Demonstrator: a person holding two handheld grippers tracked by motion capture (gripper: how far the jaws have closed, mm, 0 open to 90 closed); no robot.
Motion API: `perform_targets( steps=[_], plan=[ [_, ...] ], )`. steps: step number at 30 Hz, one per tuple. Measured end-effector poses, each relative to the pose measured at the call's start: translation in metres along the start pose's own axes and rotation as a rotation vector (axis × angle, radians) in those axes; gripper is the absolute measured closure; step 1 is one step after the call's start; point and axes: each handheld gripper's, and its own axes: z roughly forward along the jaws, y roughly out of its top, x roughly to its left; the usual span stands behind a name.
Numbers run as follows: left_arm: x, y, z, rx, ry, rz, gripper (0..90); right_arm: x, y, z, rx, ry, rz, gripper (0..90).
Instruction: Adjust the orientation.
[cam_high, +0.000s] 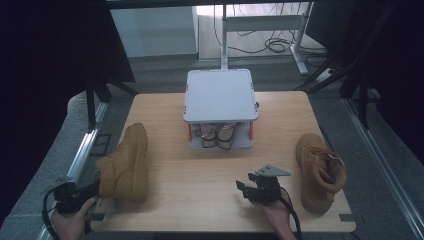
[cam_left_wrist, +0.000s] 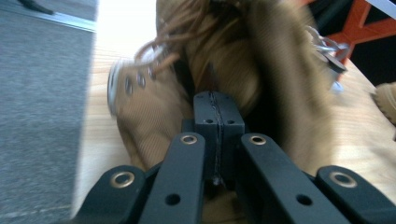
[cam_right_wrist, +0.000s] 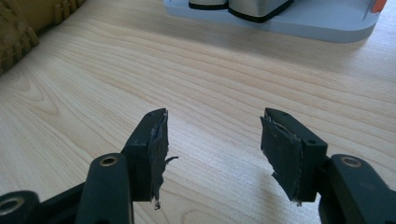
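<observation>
A tan boot (cam_high: 125, 162) lies at the table's left front, rolled so its ribbed sole faces right. My left gripper (cam_high: 92, 189) reaches in from the left front corner and meets that boot's heel end. In the left gripper view the left gripper (cam_left_wrist: 217, 112) has its jaws pressed together against the boot (cam_left_wrist: 233, 60) at its collar, with a thin strip pinched between them; the picture is blurred. A second tan boot (cam_high: 320, 172) stands at the right front. My right gripper (cam_high: 246, 188) hovers low over bare wood between the boots. Nothing sits between the open jaws of the right gripper (cam_right_wrist: 212, 140).
A grey two-level rack (cam_high: 220, 95) stands at the table's middle back, with a pair of shoes (cam_high: 217, 135) on its lower shelf. Its base (cam_right_wrist: 303, 25) lies ahead of the right gripper. The table's front edge (cam_high: 200, 227) runs just under both hands.
</observation>
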Motion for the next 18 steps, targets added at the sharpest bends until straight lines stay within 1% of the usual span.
perform_targets(
  steps=[1,2,3,4,5,6,7,8,9,10,11,12,13,14,15,16,17,18],
  plan=[
    [-0.007,0.001,0.007,0.010,-0.020,0.017,89.5,0.000,0.000,0.000,0.000,0.000,0.001,41.5],
    [-0.007,0.001,0.007,0.010,-0.020,0.017,89.6,0.000,0.000,0.000,-0.001,-0.002,0.003,41.5],
    [-0.011,0.003,0.008,-0.003,-0.047,0.019,89.6,-0.001,0.000,-0.001,0.000,-0.001,0.002,41.5],
    [-0.015,0.005,0.010,-0.007,-0.057,0.026,89.6,-0.001,0.000,-0.001,0.001,-0.003,0.000,41.5],
    [-0.026,0.010,0.014,-0.003,-0.062,0.055,89.6,-0.001,0.000,-0.001,-0.001,-0.006,-0.003,41.6],
    [-0.032,0.013,0.017,0.000,-0.070,0.072,89.6,-0.001,0.000,-0.002,-0.002,-0.006,-0.004,41.6],
    [-0.032,0.013,0.017,0.000,-0.070,0.072,89.6,-0.001,0.000,-0.002,-0.002,-0.006,-0.004,41.6],
    [-0.038,0.016,0.020,0.002,-0.085,0.086,89.6,-0.001,0.000,-0.002,-0.002,-0.006,-0.004,41.6],
    [-0.054,0.022,0.029,0.015,-0.098,0.120,89.7,-0.001,0.000,-0.002,-0.003,-0.006,-0.005,41.6],
    [-0.054,0.022,0.029,0.015,-0.098,0.120,89.7,-0.001,0.000,-0.002,-0.003,-0.006,-0.005,41.6],
    [-0.073,0.026,0.041,0.043,-0.112,0.170,89.7,0.000,0.000,-0.002,-0.003,-0.005,-0.003,41.6],
    [-0.084,0.027,0.049,0.058,-0.116,0.194,89.7,0.000,0.000,-0.002,-0.003,-0.005,-0.004,41.6],
    [-0.094,0.029,0.055,0.055,-0.097,0.223,89.6,0.000,0.000,-0.002,-0.004,-0.006,-0.005,41.5],
    [-0.103,0.030,0.059,0.063,-0.077,0.249,89.5,-0.001,0.000,-0.002,-0.001,-0.006,-0.004,41.5],
    [-0.109,0.032,0.062,0.075,-0.067,0.263,89.5,-0.001,0.000,-0.003,-0.001,-0.007,-0.004,41.5],
    [-0.109,0.032,0.062,0.075,-0.067,0.263,89.5,-0.001,0.000,-0.003,-0.001,-0.007,-0.004,41.5],
    [-0.113,0.033,0.064,0.081,-0.069,0.269,89.5,-0.002,-0.001,-0.004,-0.006,-0.009,-0.006,41.5],
    [-0.113,0.033,0.065,0.082,-0.061,0.269,89.4,-0.003,-0.001,-0.005,-0.004,-0.009,-0.003,41.5]
  ],
)
